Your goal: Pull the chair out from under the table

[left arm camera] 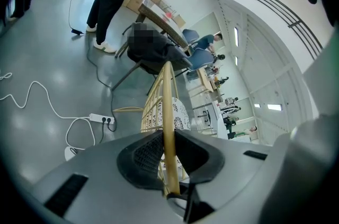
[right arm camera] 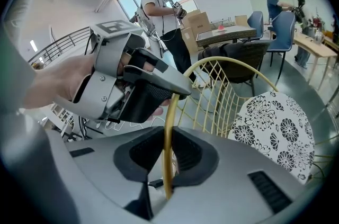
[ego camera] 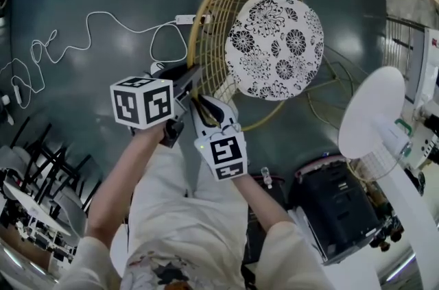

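Observation:
The chair has a yellow wire back (ego camera: 209, 28) and a round flower-patterned seat cushion (ego camera: 274, 45). It stands on the dark floor in front of me in the head view. My left gripper (ego camera: 191, 86) is shut on the yellow top rim (left arm camera: 168, 106) of the back, with the rim running between its pads. My right gripper (ego camera: 206, 110) is shut on the same rim (right arm camera: 169, 122) just beside it. In the right gripper view the left gripper (right arm camera: 159, 95) sits directly ahead on the rim, and the cushion (right arm camera: 275, 127) lies to the right.
A white power strip (ego camera: 184, 19) with a looping cable lies on the floor behind the chair. A white round table (ego camera: 374, 110) and a black case (ego camera: 336, 206) stand at the right. Dark stacked chairs (ego camera: 41, 172) are at the left. A person (right arm camera: 159, 6) stands beyond, near a table with boxes (right arm camera: 222, 29).

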Motion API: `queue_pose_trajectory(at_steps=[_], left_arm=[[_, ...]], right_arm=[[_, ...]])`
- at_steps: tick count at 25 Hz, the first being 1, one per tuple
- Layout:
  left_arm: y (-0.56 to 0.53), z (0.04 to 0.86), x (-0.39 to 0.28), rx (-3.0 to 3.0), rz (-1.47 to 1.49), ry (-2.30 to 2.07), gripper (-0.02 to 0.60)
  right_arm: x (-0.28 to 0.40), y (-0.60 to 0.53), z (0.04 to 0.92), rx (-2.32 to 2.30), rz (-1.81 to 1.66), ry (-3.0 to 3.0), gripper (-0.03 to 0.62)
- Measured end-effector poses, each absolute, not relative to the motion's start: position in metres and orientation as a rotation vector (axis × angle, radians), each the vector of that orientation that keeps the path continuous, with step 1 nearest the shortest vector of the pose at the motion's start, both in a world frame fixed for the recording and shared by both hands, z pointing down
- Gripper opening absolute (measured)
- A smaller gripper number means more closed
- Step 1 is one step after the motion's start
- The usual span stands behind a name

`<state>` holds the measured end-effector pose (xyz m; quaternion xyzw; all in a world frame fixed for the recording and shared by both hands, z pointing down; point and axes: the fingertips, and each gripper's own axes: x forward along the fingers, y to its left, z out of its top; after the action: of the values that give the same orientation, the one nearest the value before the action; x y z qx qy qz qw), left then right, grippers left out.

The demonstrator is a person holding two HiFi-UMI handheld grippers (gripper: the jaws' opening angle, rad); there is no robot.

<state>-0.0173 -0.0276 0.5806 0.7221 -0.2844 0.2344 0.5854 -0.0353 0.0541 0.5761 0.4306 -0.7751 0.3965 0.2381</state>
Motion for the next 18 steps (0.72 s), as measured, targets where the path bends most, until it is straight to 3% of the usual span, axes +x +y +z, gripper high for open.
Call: queue_pose_trajectory(at_steps=[18], left_arm=[[-0.0362, 0.5715, -0.0080, 1.693, 0.554, -0.724, 0.069]], right_arm=[[-0.0263, 0.0465, 0.5675, 1.112, 1.117, -2.182, 0.055]])
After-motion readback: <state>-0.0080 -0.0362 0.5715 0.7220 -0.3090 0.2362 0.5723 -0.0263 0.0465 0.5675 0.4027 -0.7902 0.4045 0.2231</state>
